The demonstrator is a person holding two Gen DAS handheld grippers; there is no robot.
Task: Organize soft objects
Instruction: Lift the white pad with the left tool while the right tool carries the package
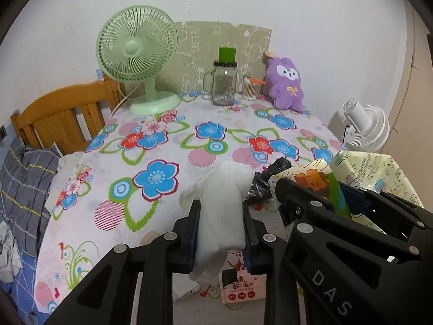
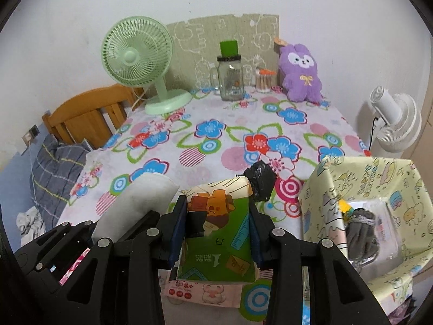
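My left gripper [image 1: 220,216] is shut on a folded white cloth [image 1: 222,205], held above the flowered tablecloth [image 1: 162,140]; the cloth [image 2: 143,197] also shows at the left of the right wrist view. My right gripper [image 2: 217,203] is shut on a green tissue pack [image 2: 216,233] with a cartoon print, lifted over a pink wet-wipes pack [image 2: 205,292]. The tissue pack [image 1: 316,184] sits just right of the cloth. A crumpled black bag [image 2: 259,181] lies on the table ahead. A purple plush [image 2: 301,73] sits at the back.
A yellow patterned box [image 2: 319,197] at the right holds grey rolled socks [image 2: 361,233] and a clear packet. At the back stand a green fan [image 1: 138,62], a glass jar [image 1: 223,84] and a cotton-swab tub [image 1: 250,89]. A white fan [image 1: 365,127] is off the table's right edge, a wooden headboard [image 1: 62,116] on the left.
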